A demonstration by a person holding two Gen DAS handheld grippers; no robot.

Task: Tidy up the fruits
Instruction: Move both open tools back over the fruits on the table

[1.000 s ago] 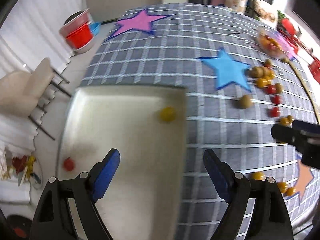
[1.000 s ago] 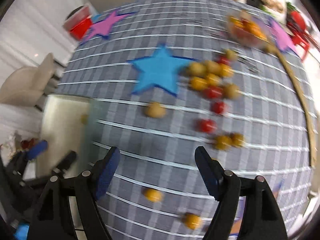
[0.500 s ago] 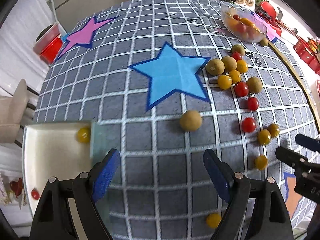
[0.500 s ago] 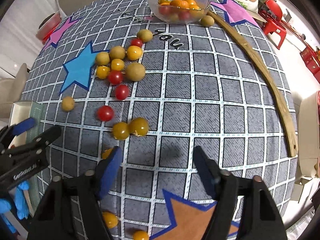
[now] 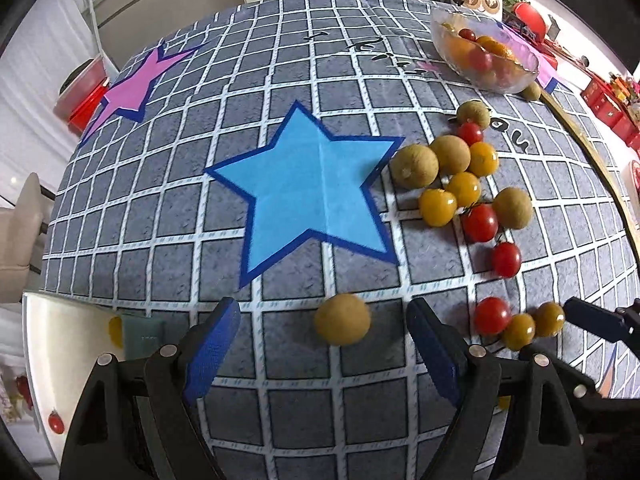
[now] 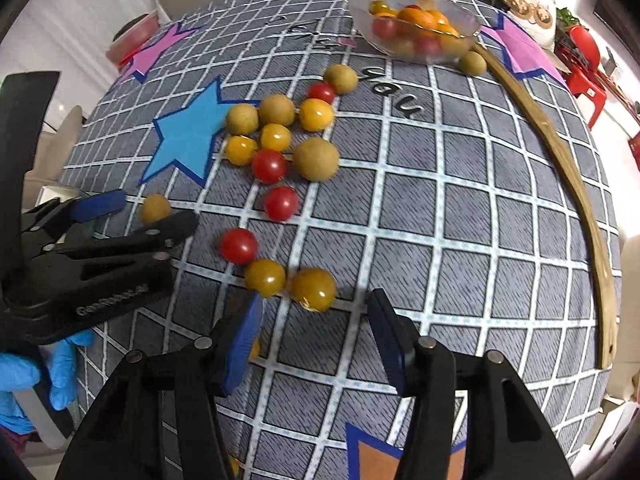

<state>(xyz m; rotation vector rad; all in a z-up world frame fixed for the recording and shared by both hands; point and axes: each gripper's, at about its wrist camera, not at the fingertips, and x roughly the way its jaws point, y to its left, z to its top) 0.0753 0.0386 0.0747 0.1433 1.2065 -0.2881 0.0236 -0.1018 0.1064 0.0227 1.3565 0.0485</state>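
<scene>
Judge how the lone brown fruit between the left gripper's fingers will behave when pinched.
The brown fruit looks round and sits loose on the flat tablecloth, so it will likely roll if nudged. The open left gripper straddles it; an off-centre pinch may squirt it away.

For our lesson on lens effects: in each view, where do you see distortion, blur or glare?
Left wrist view: the straight grid of the tablecloth bulges like a dome, dark vignette fills the corners, and the tray edge is smeared. Right wrist view: same barrel bulge, and the yellow tomato shows small glints.
</scene>
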